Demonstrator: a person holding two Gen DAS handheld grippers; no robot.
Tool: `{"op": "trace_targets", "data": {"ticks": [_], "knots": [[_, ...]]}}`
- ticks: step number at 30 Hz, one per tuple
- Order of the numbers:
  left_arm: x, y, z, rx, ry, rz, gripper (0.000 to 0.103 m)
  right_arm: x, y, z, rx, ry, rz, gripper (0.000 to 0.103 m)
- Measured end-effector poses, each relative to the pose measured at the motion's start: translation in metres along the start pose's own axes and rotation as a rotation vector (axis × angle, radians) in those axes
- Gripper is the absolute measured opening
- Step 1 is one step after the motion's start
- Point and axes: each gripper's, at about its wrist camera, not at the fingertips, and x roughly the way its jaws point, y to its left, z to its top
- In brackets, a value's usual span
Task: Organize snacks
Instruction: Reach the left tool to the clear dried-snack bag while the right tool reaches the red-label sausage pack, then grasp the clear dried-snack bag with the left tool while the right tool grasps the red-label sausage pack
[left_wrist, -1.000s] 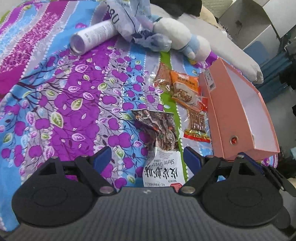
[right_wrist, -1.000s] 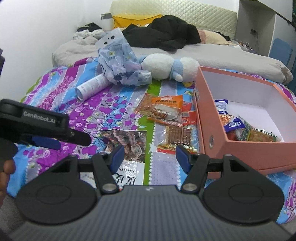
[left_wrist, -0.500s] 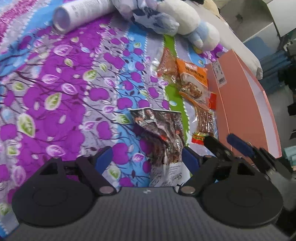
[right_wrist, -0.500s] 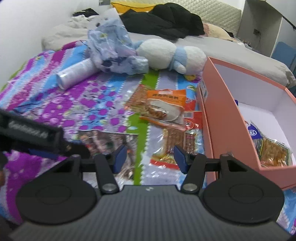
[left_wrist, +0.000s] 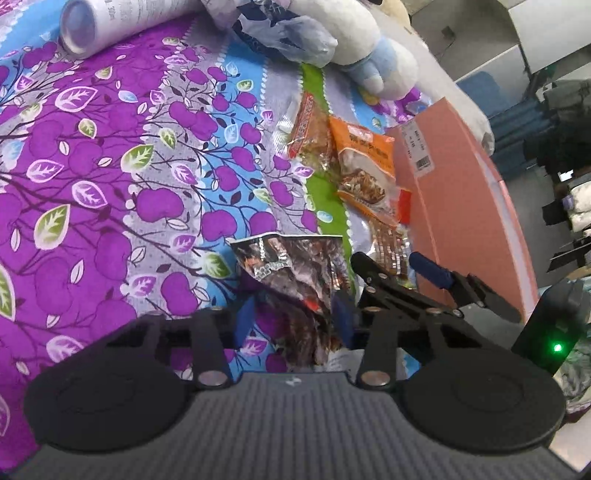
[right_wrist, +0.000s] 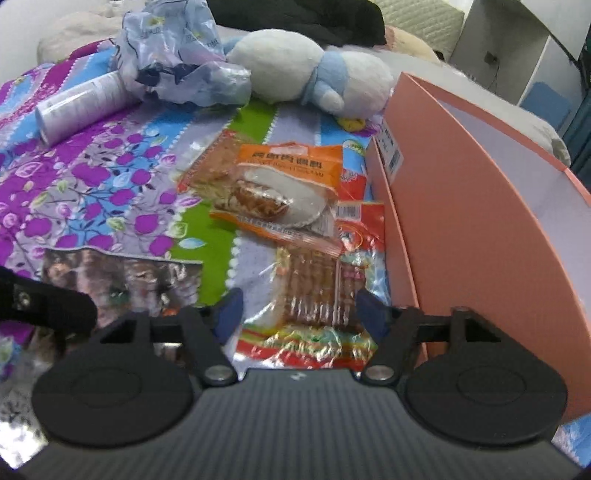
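A dark shrimp snack packet (left_wrist: 295, 273) lies crumpled on the purple bedspread between the fingers of my left gripper (left_wrist: 293, 319). Its jaws are closing; the right pad meets the packet and a strip of cloth still shows beside the left pad. My right gripper (right_wrist: 299, 310) straddles a clear packet of brown sticks (right_wrist: 314, 291) with its jaws opening and its pads off the wrapper. An orange packet (right_wrist: 288, 184) lies just beyond it. The pink box (right_wrist: 461, 221) stands to the right. In the left wrist view the right gripper (left_wrist: 397, 266) hovers over the stick packet (left_wrist: 391, 247).
A white and blue plush toy (right_wrist: 306, 70), a crumpled plastic bag (right_wrist: 177, 55) and a white tube (right_wrist: 81, 103) lie further back on the bed. A clear packet of reddish snacks (right_wrist: 214, 166) and a red packet (right_wrist: 365, 218) flank the orange one. The left gripper's finger (right_wrist: 48, 306) shows at the left.
My left gripper has come down over the dark packet and its jaws have narrowed round it. My right gripper has dropped closer to the stick packet and its jaws have widened.
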Motion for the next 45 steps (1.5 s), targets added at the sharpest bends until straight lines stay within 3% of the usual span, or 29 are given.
{"op": "trace_targets", "data": {"ticks": [7,10,11,13,14,17,26,37,45], "knots": [[0.008,-0.009,0.003,0.017,-0.011,0.009,0.027,0.012,0.0,0.002,0.001,0.021,0.011,0.071],[0.005,-0.012,0.0,0.014,-0.023,0.009,0.026,0.008,0.003,0.002,-0.011,0.022,0.01,0.052],[0.003,-0.012,-0.002,0.014,-0.025,0.007,0.025,0.005,0.005,0.001,-0.022,0.016,0.023,0.034],[-0.002,-0.012,-0.007,0.021,-0.025,0.002,0.025,0.002,0.009,0.001,-0.04,0.019,0.025,0.022],[-0.004,-0.012,-0.01,0.02,-0.028,0.009,0.024,0.0,0.008,0.002,-0.031,0.026,0.033,0.01],[-0.013,-0.009,-0.019,0.001,-0.037,0.024,0.024,-0.005,0.003,0.006,0.008,0.055,0.067,0.003],[-0.052,-0.014,-0.043,-0.007,-0.11,0.09,0.024,-0.052,0.003,-0.01,0.001,0.07,0.159,0.003],[-0.085,-0.001,-0.089,-0.021,-0.115,0.155,0.024,-0.116,0.018,-0.047,0.039,0.1,0.28,0.003],[-0.091,0.013,-0.103,-0.06,-0.116,0.179,0.027,-0.115,0.03,-0.062,0.04,0.153,0.356,0.007]]}}
